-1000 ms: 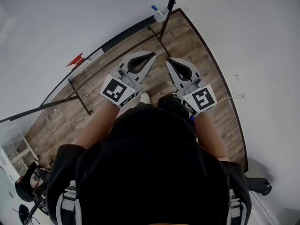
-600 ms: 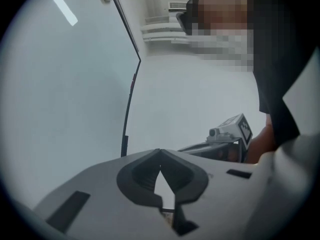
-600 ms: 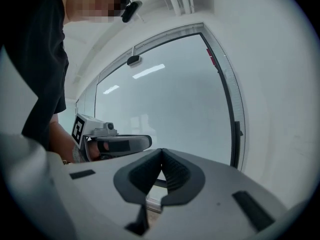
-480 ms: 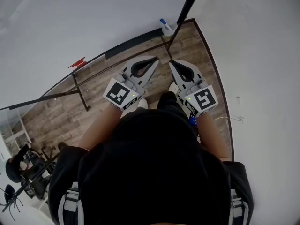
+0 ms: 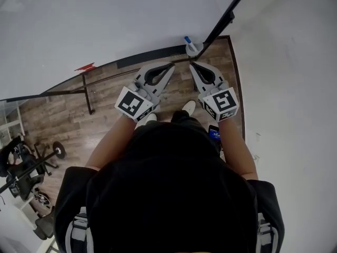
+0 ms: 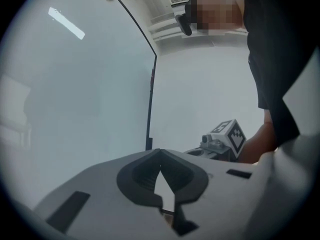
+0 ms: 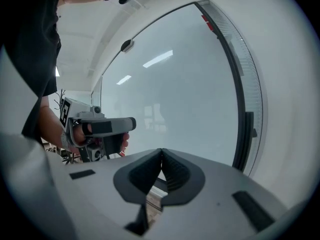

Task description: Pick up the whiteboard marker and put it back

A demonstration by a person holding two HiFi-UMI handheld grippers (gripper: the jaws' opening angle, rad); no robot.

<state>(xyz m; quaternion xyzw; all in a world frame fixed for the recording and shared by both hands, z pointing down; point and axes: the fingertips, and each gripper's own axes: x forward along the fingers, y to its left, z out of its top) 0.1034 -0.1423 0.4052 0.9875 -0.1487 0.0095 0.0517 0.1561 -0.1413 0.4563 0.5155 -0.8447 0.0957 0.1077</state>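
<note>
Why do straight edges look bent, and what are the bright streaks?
Head view: the wide lens bows the floor into an arc. Right gripper view: the whiteboard frame curves, ceiling lights glare on it. Left gripper view: one glare streak, dark corners.

Soft, even, cool-white room light fills all three views, with hardly any shadow. The whiteboard ahead of the right gripper is glossy: pale reflected ceiling lights sit above that gripper, and one bright bar shows up and left of the left gripper. Both gripper views bow straight lines hard (the board's dark frame curves like a hoop) and go black at the corners. Each gripper's own body, close to the lens, looks soft. In the head view the person's dark clothing behind the grippers loses all detail.
</note>
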